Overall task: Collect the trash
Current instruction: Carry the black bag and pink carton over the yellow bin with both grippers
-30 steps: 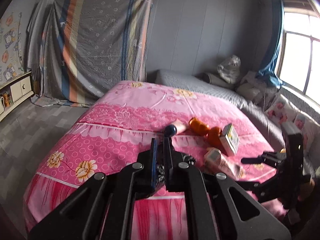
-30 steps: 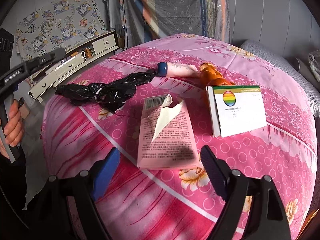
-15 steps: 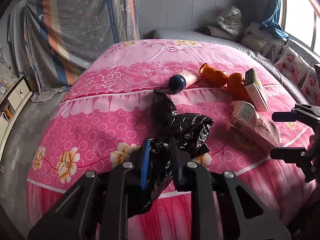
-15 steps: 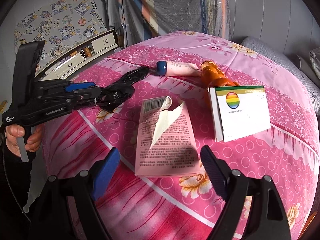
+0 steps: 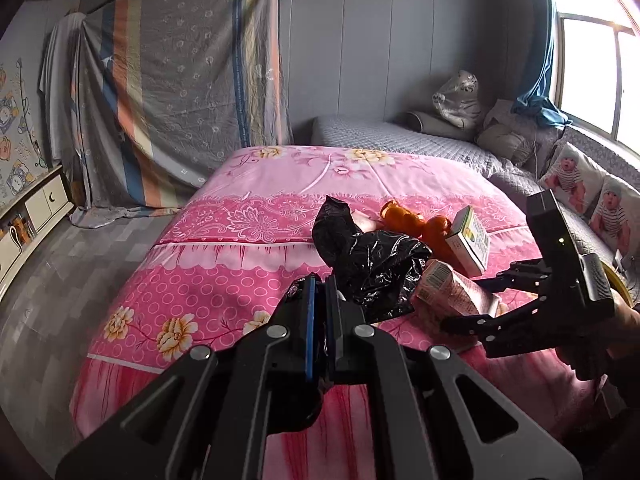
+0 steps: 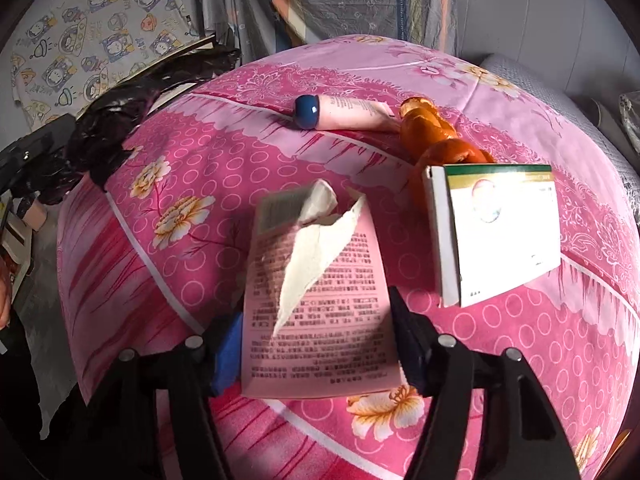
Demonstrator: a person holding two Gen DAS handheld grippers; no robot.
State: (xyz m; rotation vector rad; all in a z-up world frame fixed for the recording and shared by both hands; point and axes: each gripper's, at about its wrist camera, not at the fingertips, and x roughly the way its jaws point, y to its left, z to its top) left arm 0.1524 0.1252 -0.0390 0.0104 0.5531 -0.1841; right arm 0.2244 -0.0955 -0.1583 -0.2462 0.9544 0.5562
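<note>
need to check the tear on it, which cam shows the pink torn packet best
The right wrist view. There the pink torn packet lies flat between the open fingers of the right gripper, with its printed face and ripped white flap fully visible. The left wrist view shows only its barcode end, partly behind the black trash bag.

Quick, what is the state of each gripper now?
Left gripper: shut on crumpled black plastic bag.
Right gripper: open, fingers either side of torn pink paper packet.

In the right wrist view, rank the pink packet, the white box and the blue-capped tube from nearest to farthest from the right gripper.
1. Pink packet: between the open right gripper fingers.
2. White box: ahead, to the right.
3. Blue-capped tube: farthest, beside the orange peels.
</note>
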